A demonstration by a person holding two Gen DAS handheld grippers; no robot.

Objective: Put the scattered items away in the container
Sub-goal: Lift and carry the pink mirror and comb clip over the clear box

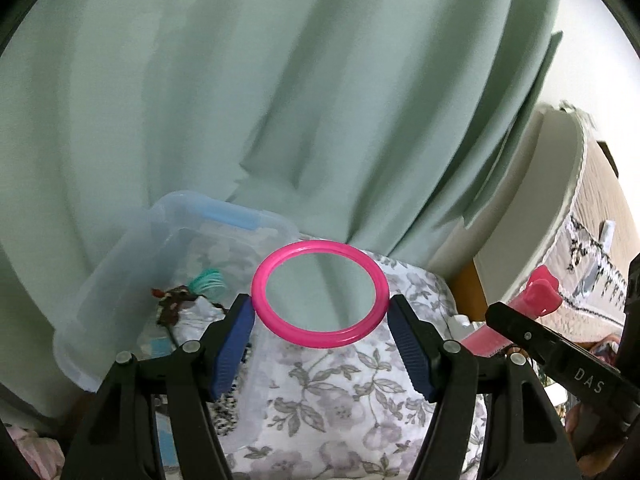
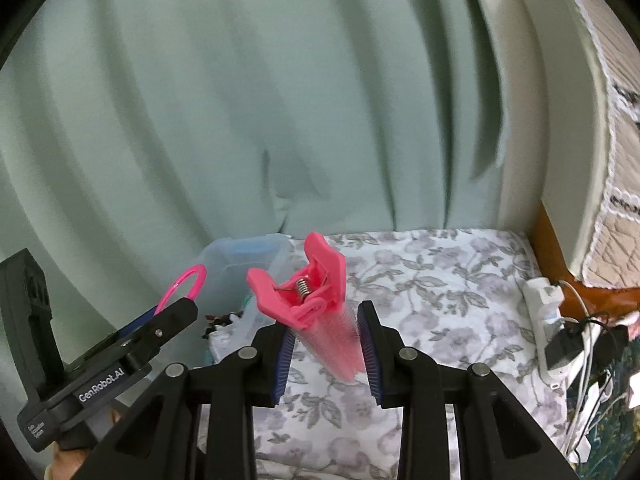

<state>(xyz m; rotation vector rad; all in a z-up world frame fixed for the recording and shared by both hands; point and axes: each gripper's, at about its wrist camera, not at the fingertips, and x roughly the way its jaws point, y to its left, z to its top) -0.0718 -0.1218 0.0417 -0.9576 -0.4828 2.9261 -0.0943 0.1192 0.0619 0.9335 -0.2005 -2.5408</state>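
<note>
My left gripper (image 1: 320, 312) is shut on a round pink-rimmed mirror (image 1: 320, 294), held by its rim above the floral cloth, just right of the clear plastic container (image 1: 120, 280). The container holds a teal hair tie (image 1: 210, 280) and a dark patterned item (image 1: 172, 300). My right gripper (image 2: 326, 344) is shut on a pink comb hair clip (image 2: 312, 300), held upright with its spring end up, above the cloth. The container (image 2: 240, 260) lies to its front left, and the mirror (image 2: 184, 284) and left gripper (image 2: 160, 320) show at the left.
A floral cloth (image 2: 440, 280) covers the surface. A green curtain (image 1: 280, 100) hangs behind. A white power strip with cables (image 2: 548, 320) lies at the right edge, next to a cream padded headboard (image 2: 540, 120).
</note>
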